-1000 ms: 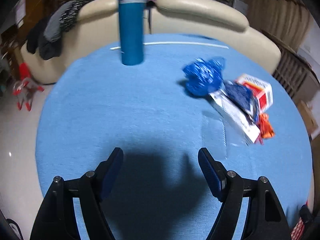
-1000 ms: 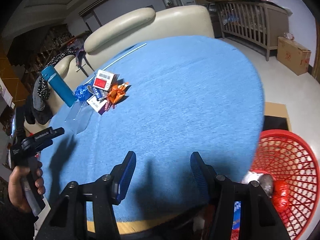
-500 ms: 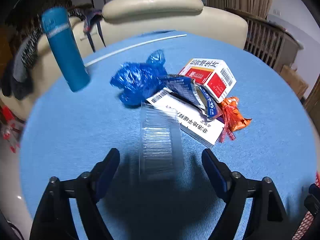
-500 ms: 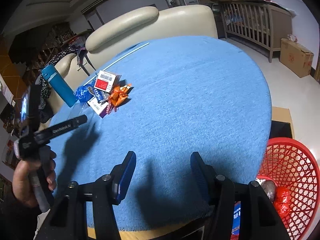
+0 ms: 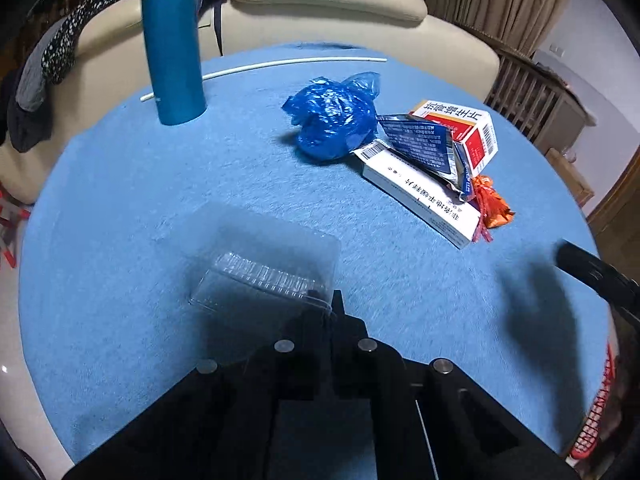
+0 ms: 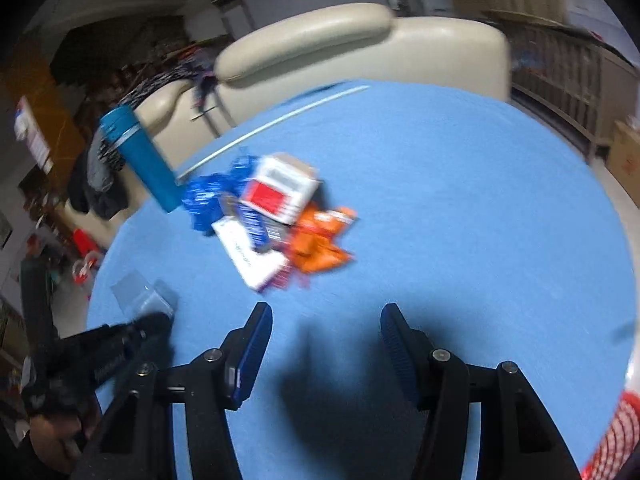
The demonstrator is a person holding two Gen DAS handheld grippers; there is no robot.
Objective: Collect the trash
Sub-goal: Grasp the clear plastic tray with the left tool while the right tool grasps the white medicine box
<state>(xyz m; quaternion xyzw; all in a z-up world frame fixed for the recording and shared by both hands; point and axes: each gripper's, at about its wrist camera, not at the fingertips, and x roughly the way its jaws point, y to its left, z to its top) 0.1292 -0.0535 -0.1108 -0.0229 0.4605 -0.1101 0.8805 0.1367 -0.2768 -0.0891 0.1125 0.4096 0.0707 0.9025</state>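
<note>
A clear plastic clamshell box [image 5: 264,268] lies on the blue table [image 5: 120,184]. My left gripper [image 5: 328,304] is shut on its near right edge. Beyond it lies a trash pile: a crumpled blue bag [image 5: 336,120], a white box [image 5: 424,200], a red-and-white box [image 5: 460,128], a foil packet [image 5: 420,144] and an orange wrapper [image 5: 494,206]. My right gripper [image 6: 326,320] is open and empty above the table, just short of the pile [image 6: 272,216]. The clear box [image 6: 144,298] and left gripper [image 6: 156,326] show at its left.
A tall blue bottle [image 5: 172,40] stands at the back left, with a thin white rod [image 5: 280,65] behind the pile. A cream sofa [image 5: 328,4] curves behind the table. A red basket [image 5: 596,412] sits off the table's right edge.
My left gripper has closed on the clear box's edge; it was open before. My right gripper has swung left, closer to the trash pile, away from the red basket.
</note>
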